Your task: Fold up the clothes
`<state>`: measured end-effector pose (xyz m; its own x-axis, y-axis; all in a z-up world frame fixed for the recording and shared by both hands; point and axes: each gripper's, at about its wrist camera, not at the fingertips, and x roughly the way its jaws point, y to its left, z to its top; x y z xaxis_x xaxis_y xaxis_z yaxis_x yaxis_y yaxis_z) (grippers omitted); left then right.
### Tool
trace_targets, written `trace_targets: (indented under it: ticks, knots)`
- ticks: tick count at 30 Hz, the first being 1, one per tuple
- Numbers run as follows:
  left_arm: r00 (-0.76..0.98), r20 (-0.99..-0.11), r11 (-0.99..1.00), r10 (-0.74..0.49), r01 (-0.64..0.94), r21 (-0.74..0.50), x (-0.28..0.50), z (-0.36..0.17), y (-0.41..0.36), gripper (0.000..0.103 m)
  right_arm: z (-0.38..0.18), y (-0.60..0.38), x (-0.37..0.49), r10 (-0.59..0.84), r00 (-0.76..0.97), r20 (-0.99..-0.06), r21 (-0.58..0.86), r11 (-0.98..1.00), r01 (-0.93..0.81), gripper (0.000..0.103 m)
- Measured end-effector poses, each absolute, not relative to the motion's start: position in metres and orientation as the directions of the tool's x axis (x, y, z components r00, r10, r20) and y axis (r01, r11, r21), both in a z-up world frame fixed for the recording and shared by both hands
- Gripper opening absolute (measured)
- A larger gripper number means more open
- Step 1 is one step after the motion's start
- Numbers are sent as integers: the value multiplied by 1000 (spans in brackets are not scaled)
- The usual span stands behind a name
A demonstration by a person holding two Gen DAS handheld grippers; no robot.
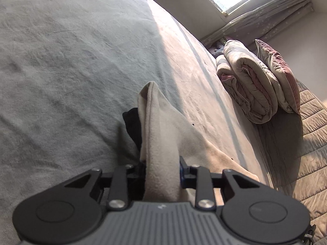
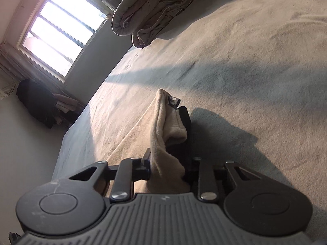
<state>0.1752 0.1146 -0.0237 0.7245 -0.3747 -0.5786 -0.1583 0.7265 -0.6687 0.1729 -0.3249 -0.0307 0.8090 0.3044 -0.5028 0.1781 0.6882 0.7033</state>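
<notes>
Bed (image 1: pixel 61 61), beige garment (image 1: pixel 161 143) pinched in both tools

Left hand-held gripper (image 1: pixel 162 163) clamped; right hand-held gripper (image 2: pixel 169 163) clamped.

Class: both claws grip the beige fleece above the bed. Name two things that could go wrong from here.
1. Each claw, left and right, pinches only a bunched edge of the fleece; it may slip out when pulled taut.
2. The rest of the fleece drags on the bed, whose fuzzy cover may catch it and crease the fold.
</notes>
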Motion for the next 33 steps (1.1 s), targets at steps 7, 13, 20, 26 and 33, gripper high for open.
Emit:
trace_targets:
  ticks: [7,13,20,26,33]
  knots:
    - [696,-595,728,-402,-151,-669,125,-1,128,29,-6,-314,138,330,769,-548,667,727,163,28]
    - [677,-611,749,-409,-134,-649,74,5,140,29,-4,-307,91,354,722,-595,650,740,173,28]
    - [652,-630,755,-422,-132,-642,23,-2,147,29,-2,-301,44,367,688,-627,634,753,176,28]
    - [646,-646,779,-406,-126,-615,-3,-34,151,34,-9,-296,21,355,660,-662,581,799,154,29]
    - [675,-630,844,-384,-19,-536,-17,-36,156,47,-24,-304,8,334,666,-667,516,852,90,35]
